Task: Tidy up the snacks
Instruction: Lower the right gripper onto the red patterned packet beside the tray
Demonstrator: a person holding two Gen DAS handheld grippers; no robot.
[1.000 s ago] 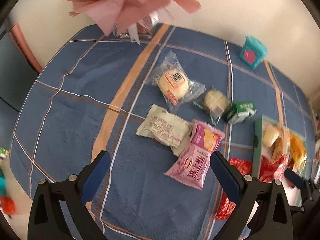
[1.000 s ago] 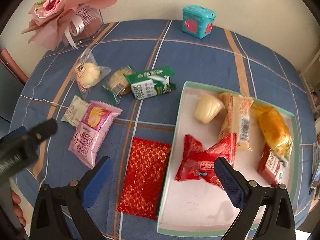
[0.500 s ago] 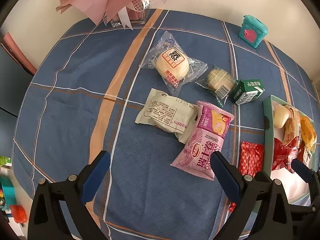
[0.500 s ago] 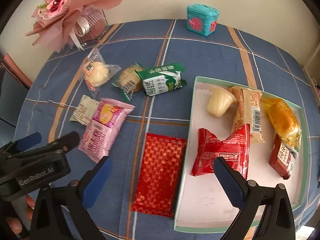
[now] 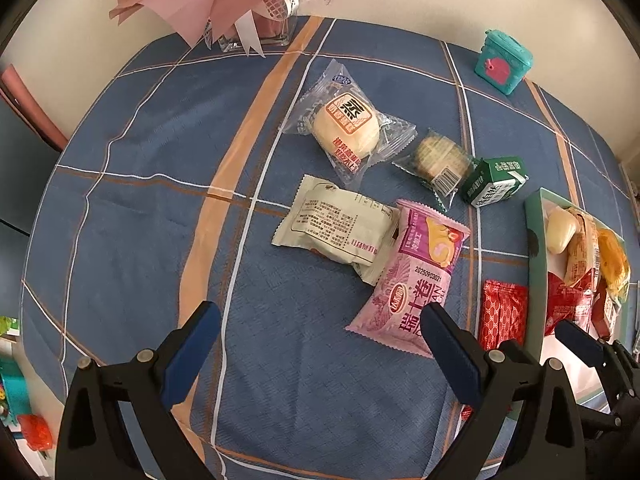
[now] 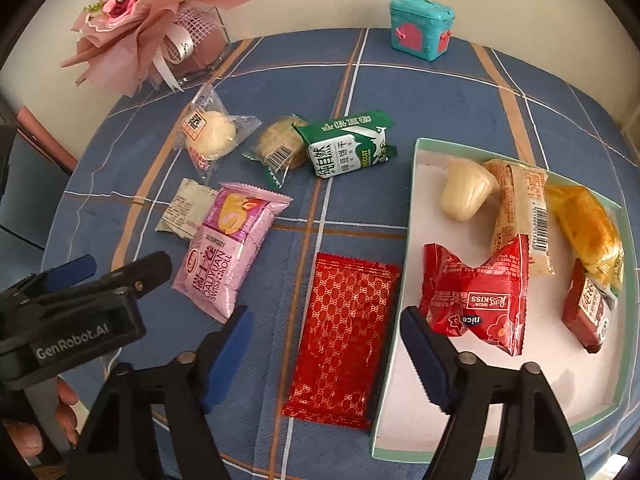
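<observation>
My right gripper (image 6: 326,316) hovers over a flat red packet (image 6: 344,340) that lies on the blue checked cloth between its blue fingers; its jaws are closing and the pads stand clear of the packet. To its right is a white tray (image 6: 500,380) holding a red Kiss packet (image 6: 476,292), a jelly cup (image 6: 464,192) and several other snacks. My left gripper (image 5: 320,316) is open above the cloth, with a pink Swiss roll packet (image 5: 412,276) by its right finger. Beyond lie a cream packet (image 5: 336,228), a wrapped bun (image 5: 348,128), a round biscuit (image 5: 438,160) and a green biscuit pack (image 5: 494,186).
A pink bouquet in a glass vase (image 6: 160,28) stands at the back left and a teal toy chest (image 6: 422,26) at the back by the wall. A person's hand (image 6: 64,412) holds the left gripper near the table's front left edge.
The right gripper's fingers have drawn closer together around the red packet's place. Both grippers have stayed almost where they were; the left view has steadied.
</observation>
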